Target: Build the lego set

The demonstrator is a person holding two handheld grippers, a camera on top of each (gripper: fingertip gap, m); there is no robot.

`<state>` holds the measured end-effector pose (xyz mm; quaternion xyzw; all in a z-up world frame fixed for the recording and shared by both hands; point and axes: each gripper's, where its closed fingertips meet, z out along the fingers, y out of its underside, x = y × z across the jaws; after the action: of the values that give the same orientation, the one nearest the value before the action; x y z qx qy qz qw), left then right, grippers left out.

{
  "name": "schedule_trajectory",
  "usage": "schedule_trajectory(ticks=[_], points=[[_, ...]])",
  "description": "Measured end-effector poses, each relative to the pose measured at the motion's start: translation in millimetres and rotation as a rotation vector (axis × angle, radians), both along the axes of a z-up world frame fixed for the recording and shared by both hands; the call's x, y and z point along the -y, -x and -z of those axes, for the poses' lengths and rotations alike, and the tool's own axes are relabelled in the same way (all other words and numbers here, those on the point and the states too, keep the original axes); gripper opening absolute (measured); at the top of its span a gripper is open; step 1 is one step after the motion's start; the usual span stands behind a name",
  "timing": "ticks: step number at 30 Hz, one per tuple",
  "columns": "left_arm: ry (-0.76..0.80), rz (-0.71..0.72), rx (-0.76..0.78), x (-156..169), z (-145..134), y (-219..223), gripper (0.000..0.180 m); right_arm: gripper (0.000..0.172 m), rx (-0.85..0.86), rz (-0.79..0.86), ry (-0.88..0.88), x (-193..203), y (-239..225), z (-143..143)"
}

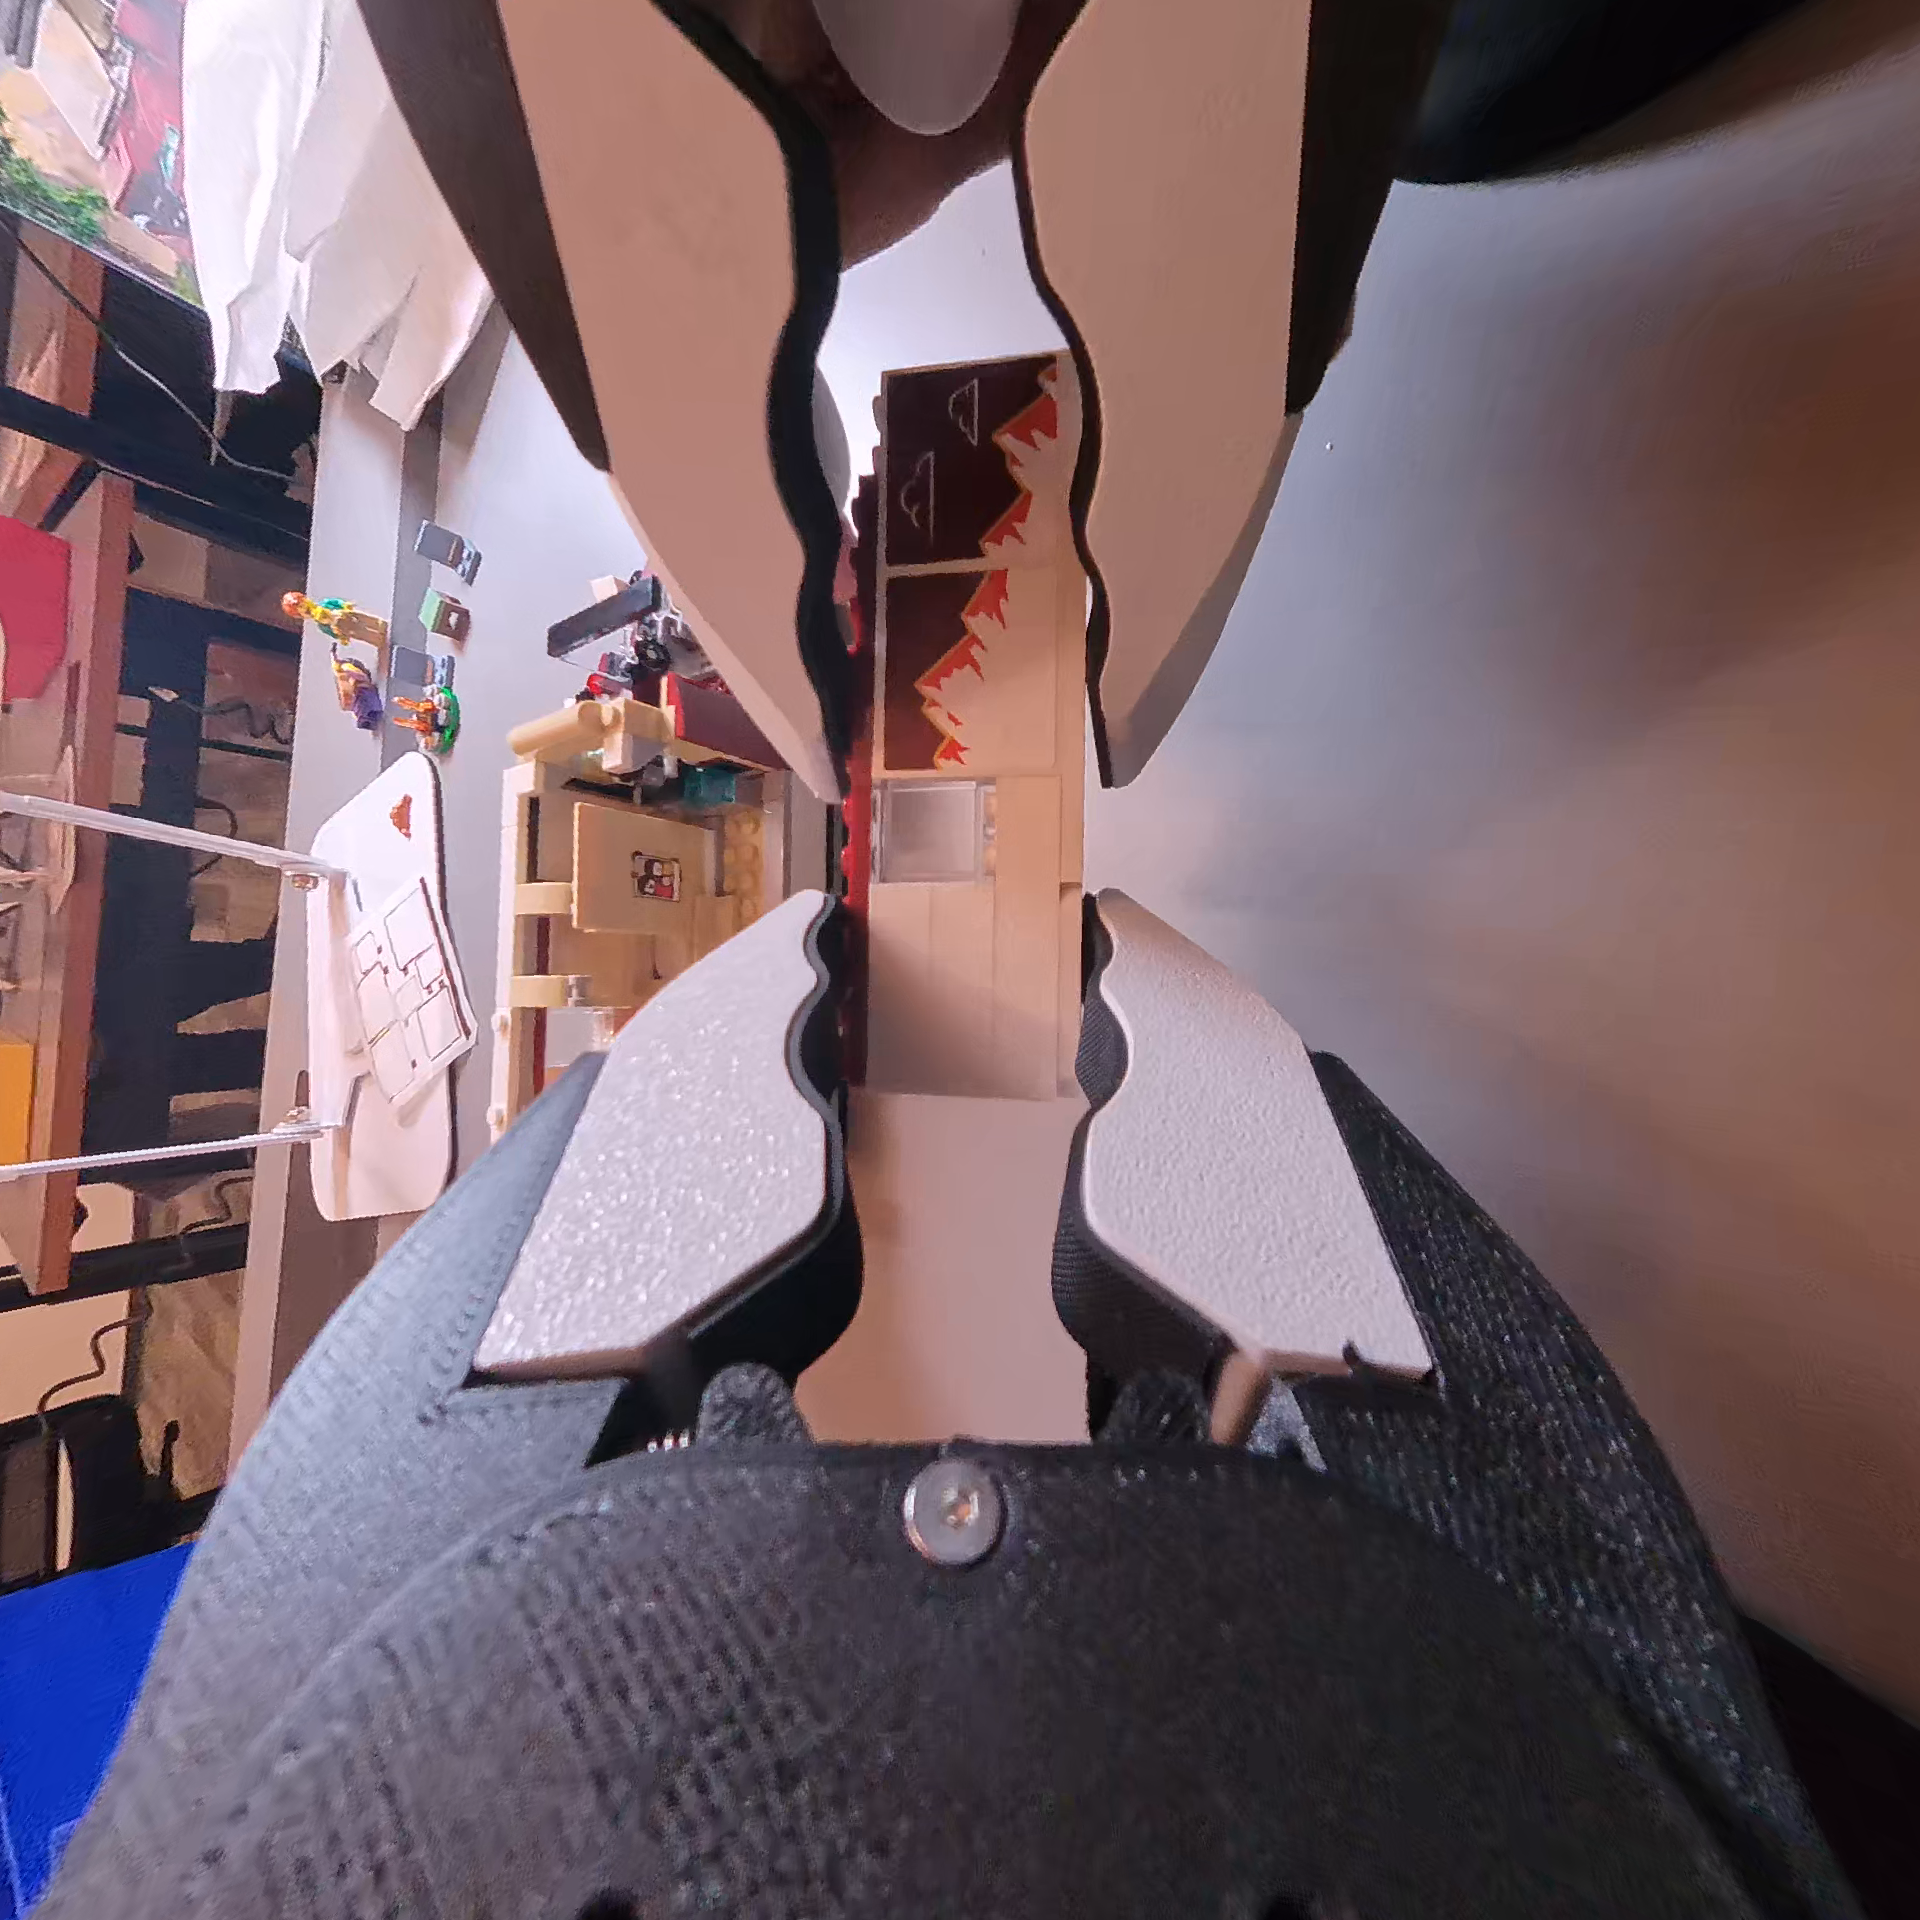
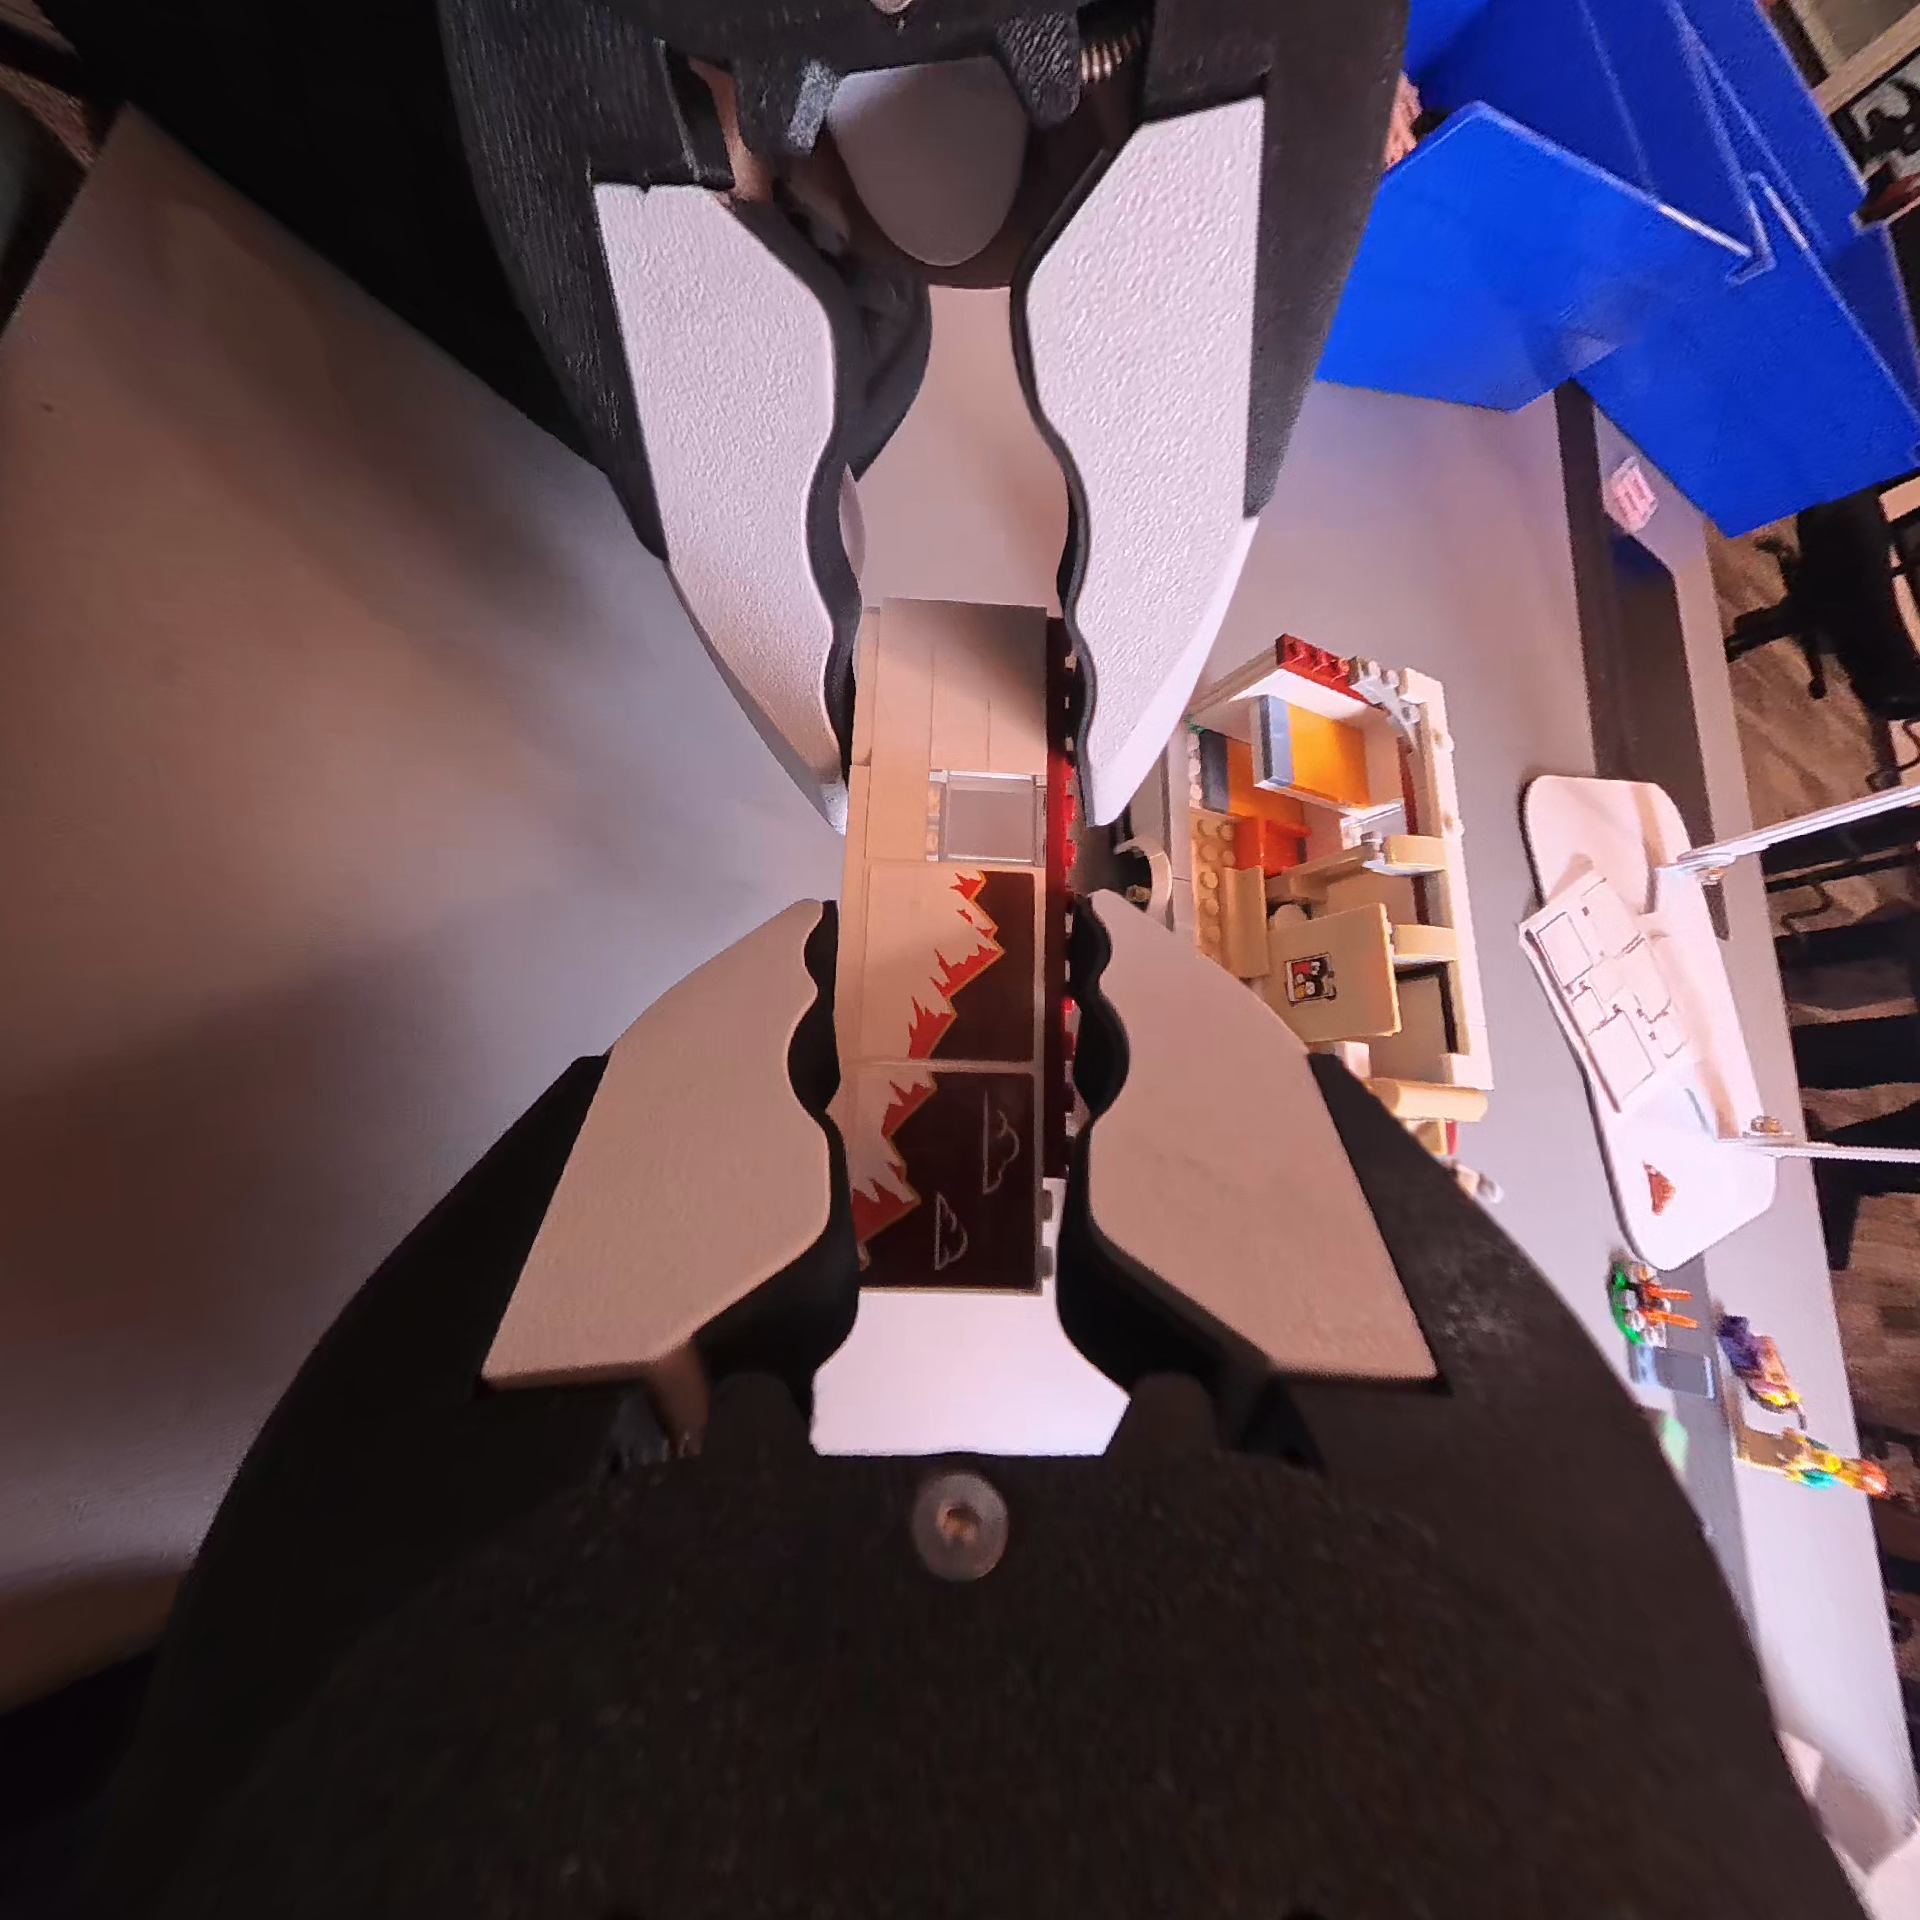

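Left wrist view: the left gripper (image 1: 961, 977) is seen at the lower centre of the frame, its jaws partly open and closed on the near end of a brick-built panel (image 1: 971, 831). One pad is pressed on the panel's dark red studded edge, the other on its tan edge. The panel is tan, with a clear window tile and dark brown printed tiles edged in jagged orange-red. Its far end is gripped in the same way by the right gripper (image 1: 966, 769), which enters from the top of the frame.

In the right wrist view the arrangement is reversed: the right gripper (image 2: 956, 987) is closed on the printed end of the panel (image 2: 951, 935), and the left gripper (image 2: 961, 790) is closed on the plain tan end. The panel is thus carried between both grippers, above the grey surface (image 2: 312, 727).

At the right of that frame an open brick-built model (image 2: 1340, 883) is seen standing on the surface, well apart from the panel. Beyond it lie a white printed card (image 2: 1621, 987) and several small figures (image 2: 1766, 1392). Blue bins (image 2: 1662, 260) occupy the upper right.
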<state>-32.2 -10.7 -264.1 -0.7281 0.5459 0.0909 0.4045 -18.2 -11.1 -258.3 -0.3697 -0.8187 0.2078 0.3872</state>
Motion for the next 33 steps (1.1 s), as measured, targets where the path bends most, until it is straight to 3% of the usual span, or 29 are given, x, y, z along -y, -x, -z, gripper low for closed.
schedule_trajectory(ticks=[8,10,12,25,27,30,33], points=[[0.014,0.026,0.006,0,0,-1,0.043,0.042,0.022,0.001,0.026,1,-1,0],[-0.002,0.041,0.031,-1,0,-6,0.051,0.042,0.016,0.009,0.021,-1,0,0],[-0.014,0.05,0.017,-4,3,-8,0.043,0.042,0.022,0.004,0.023,2,1,2],[-0.001,0.062,0.064,-4,6,-5,0.043,0.042,0.035,0.04,0.035,-9,-9,8],[0.014,0.063,0.119,-5,6,-6,0.044,0.042,0.008,0.046,0.02,-10,-8,7],[0.185,0.053,0.372,2,-3,-7,0.068,0.042,-0.071,0.032,-0.158,-20,-7,2],[0.354,0.041,0.679,4,-15,-2,0.056,0.042,-0.162,-0.007,-0.242,-14,-5,-6]])
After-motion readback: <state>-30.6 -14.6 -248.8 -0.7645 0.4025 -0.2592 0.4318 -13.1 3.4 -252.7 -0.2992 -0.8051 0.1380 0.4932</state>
